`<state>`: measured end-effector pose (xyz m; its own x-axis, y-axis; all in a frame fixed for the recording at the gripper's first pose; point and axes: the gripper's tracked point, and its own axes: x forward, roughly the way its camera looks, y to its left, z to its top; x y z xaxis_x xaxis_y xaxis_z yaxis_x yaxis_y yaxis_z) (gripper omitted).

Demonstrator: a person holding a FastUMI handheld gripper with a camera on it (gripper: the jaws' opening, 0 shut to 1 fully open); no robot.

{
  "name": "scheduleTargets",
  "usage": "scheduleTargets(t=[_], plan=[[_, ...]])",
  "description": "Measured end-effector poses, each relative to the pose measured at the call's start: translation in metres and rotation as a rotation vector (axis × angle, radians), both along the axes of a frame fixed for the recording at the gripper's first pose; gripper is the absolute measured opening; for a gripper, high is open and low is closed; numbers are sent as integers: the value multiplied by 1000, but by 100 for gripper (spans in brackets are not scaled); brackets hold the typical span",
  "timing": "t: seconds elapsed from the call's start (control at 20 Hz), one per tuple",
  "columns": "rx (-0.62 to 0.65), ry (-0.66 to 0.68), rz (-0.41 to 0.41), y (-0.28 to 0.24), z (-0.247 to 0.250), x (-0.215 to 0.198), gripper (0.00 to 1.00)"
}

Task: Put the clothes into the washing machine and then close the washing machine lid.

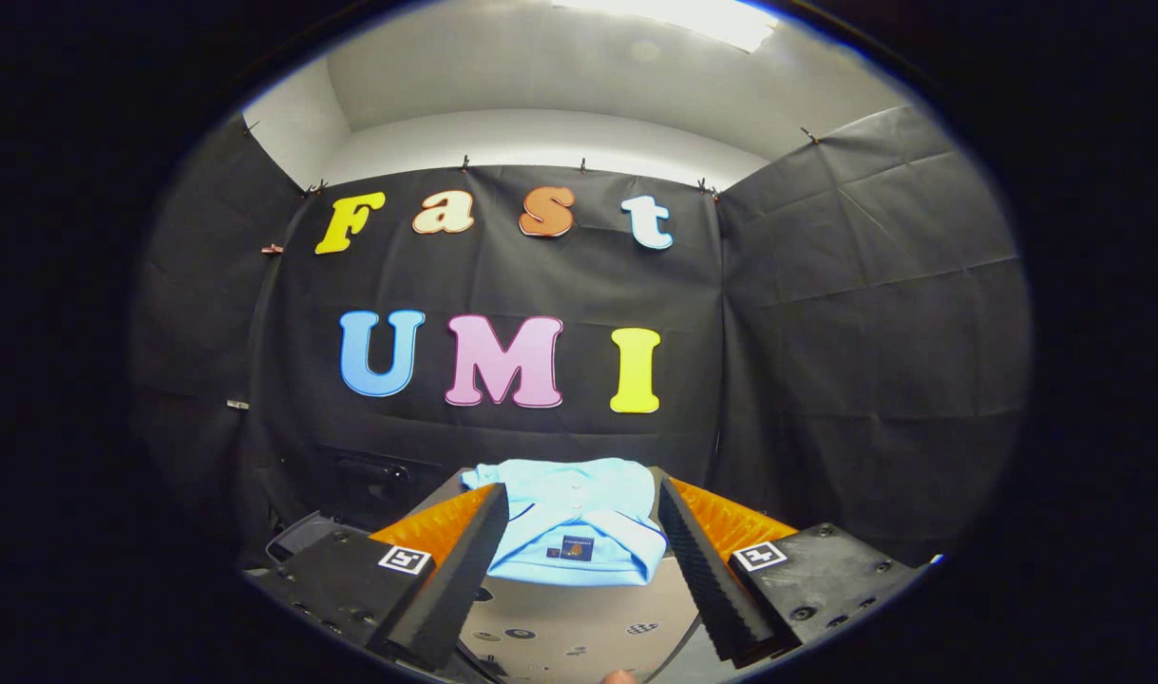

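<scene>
Step in hand was approach, pre-grasp. Gripper (579,532) was wide open, holding nothing. Folded light-blue shirt (571,518) lay on worktop (579,627) btwn and just ahead of fingers. Next move prob needed: advance, close on fabric, lift w/o dragging.

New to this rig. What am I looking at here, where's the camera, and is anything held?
No robot arm here: a person carries a handheld two-finger claw, and the fisheye camera rides on it, looking forward along the fingers. Those are the two ridged wedges at the bottom. They stand open, holding nothing. Between them and just ahead lies a folded light blue shirt on a pale surface, which looks like the washing machine's top, though I can't confirm that. Black cloth booth walls stand behind.
</scene>
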<state>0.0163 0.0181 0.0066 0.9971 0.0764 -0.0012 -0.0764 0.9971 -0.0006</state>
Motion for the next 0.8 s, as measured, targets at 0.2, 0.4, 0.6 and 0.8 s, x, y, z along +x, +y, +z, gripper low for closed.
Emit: scheduleTargets(t=[0.2, 0.4, 0.6, 0.8], plan=[[27, 56, 33, -3, 21, 30, 99], [-9, 93, 48, -7, 44, 58, 100], [-53, 160, 41, -6, 50, 92, 99], [-104, 337, 47, -7, 11, 122, 99]])
